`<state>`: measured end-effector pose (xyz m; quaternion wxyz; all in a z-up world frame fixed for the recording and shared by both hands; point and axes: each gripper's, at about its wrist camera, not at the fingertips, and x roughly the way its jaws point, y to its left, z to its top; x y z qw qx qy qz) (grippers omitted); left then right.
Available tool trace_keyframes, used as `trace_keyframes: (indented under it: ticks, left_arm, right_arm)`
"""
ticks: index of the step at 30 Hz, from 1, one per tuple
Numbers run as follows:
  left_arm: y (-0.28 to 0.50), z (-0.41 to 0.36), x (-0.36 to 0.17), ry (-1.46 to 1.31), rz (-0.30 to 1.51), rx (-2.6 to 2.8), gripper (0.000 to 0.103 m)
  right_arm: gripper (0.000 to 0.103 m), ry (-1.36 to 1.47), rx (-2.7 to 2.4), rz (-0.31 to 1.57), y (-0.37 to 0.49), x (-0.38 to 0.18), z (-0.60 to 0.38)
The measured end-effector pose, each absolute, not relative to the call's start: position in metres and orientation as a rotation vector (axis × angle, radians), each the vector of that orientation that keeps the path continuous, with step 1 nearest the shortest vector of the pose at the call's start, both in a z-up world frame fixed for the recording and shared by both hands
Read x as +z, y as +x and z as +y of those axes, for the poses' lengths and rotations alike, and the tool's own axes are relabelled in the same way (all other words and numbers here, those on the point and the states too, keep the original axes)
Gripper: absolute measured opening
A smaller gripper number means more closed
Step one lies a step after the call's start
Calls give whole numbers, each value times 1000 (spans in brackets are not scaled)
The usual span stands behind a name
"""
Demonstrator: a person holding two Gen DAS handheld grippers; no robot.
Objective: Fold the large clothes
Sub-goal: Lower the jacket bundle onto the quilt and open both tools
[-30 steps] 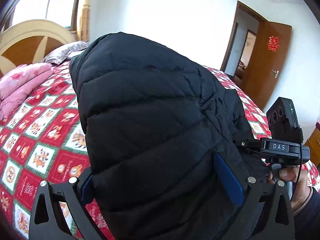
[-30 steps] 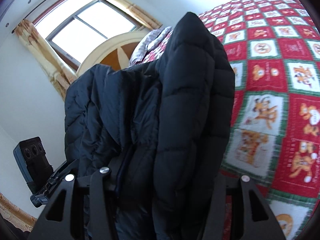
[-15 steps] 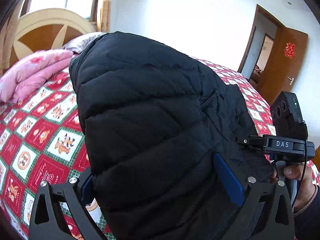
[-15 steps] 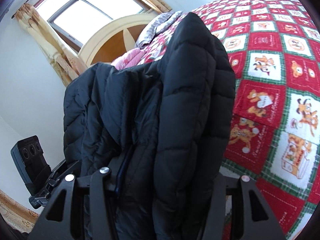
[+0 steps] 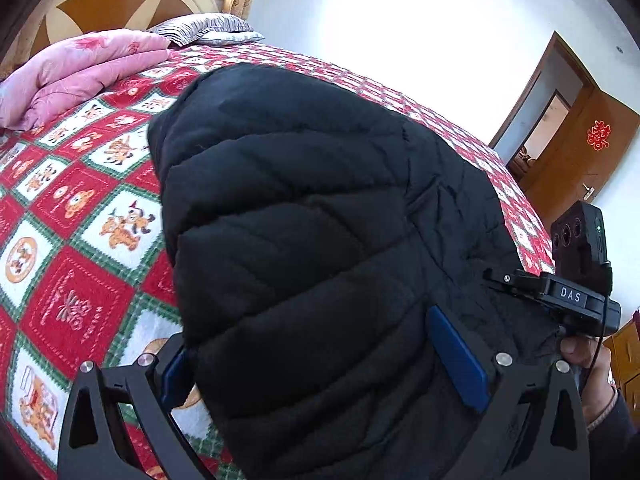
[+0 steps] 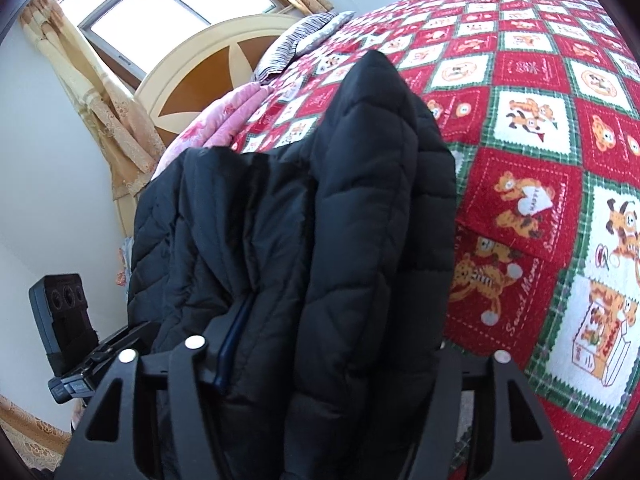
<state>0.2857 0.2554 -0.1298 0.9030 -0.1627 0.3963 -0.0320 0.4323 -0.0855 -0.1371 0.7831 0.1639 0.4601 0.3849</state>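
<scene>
A black quilted puffer jacket (image 5: 304, 232) hangs bunched over the red patchwork bedspread (image 5: 76, 240). My left gripper (image 5: 320, 368) is shut on a thick fold of it, and both blue pads (image 5: 456, 356) press into the padding. In the right wrist view the same jacket (image 6: 360, 208) fills the space between the fingers of my right gripper (image 6: 340, 344). Its jaws are opening, with the left pad (image 6: 230, 344) still against the fabric and the right fingertip hidden behind the jacket. The right gripper's body (image 5: 576, 292) shows in the left wrist view, held by a hand (image 5: 592, 364).
A folded pink quilt (image 5: 80, 68) and a striped pillow (image 5: 200, 32) lie by the arched headboard (image 6: 216, 76). A window with curtains (image 6: 100, 92) is behind it. A brown door (image 5: 580, 160) stands open at the right. The bedspread (image 6: 540, 160) stretches wide beside the jacket.
Both grippers have moved across and lower with the jacket, so more bedspread and the pink quilt show. The right gripper's fingers stand slightly wider apart than before.
</scene>
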Motion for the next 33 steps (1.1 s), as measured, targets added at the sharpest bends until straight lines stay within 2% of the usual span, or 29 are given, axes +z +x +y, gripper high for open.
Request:
trace_keyframes:
  ticks: [5,10,15,17,24,33]
  left_arm:
    - [266,248,-117,-249,794,-3,102]
    - [242,227,-99,-46,724,53,102]
    - [224,223,-87,1,686,85,102]
    - [220,223,-82,13,666,93,102]
    - [189,216,-52,62,554,132,102]
    - [155,217,-26,35,474,127,102]
  right_arm:
    - [74,391,836,988,425,-142,-96]
    - [81,417,819,981,419,-138,-102]
    - [84,422,788,958,404,-128,-117]
    - [89,428,765,938,395,-121,-128]
    - [90,407,669,831,349,-82,-153]
    - [90,294,675,677,278,-31,-137]
